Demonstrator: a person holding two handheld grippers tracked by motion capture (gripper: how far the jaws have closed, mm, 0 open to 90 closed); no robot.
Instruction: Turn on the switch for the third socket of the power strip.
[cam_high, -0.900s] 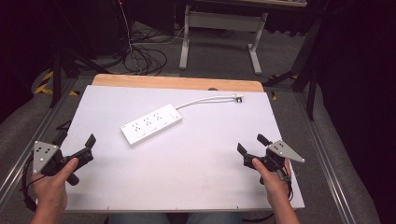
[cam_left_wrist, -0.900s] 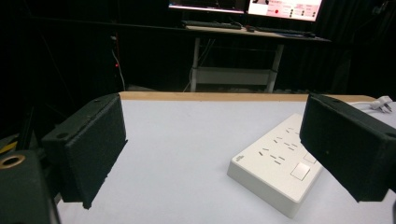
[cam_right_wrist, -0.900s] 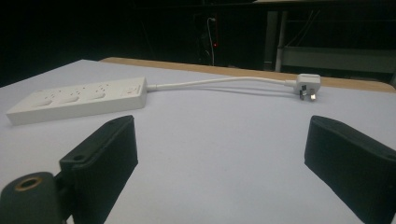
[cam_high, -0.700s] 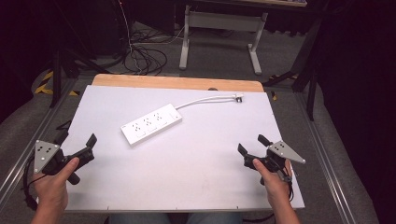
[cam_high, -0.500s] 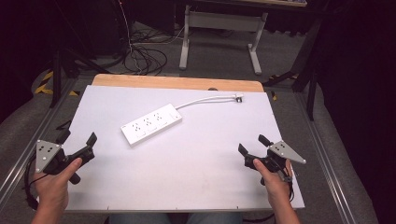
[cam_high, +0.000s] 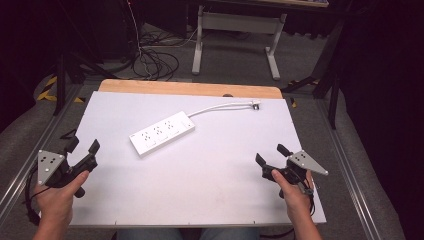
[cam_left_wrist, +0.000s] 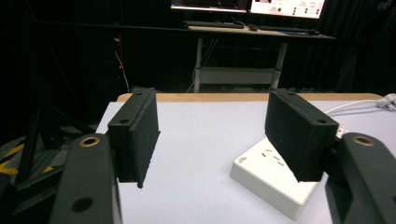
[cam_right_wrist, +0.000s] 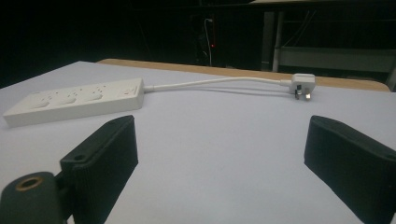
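A white power strip (cam_high: 162, 133) is seen lying flat on the table, slightly toward eleven o'clock of the board's middle, its long body set aslant from seven to one o'clock. Three groups of socket holes are ranged along its top face, and a switch sits at the one o'clock end. From that end a white cable (cam_high: 218, 106) is run out toward two o'clock and is ended in a white three-pin plug (cam_high: 255, 105), which rests on the board near its far edge; in the right gripper view the plug (cam_right_wrist: 302, 85) is shown with its pins turned downward and to the side. The strip is borne by a pale grey-white board (cam_high: 200, 175) laid on a wooden tabletop (cam_high: 190, 89), of which a strip is left bare along the far edge. Beyond it, grey carpet, a tangle of black cables (cam_high: 150, 60) and the white legs of a desk (cam_high: 235, 30) are made out in a dark room; monitors are lit at the top of the left gripper view. The left gripper (cam_high: 82, 146) is held at eight o'clock of the strip, just over the board's near left edge, and is pointed toward one o'clock; its jaws are spread with nothing between them. The right gripper (cam_high: 270, 154) is held at four o'clock, well apart from the strip, pointed toward eleven o'clock, its jaws likewise spread on nothing.
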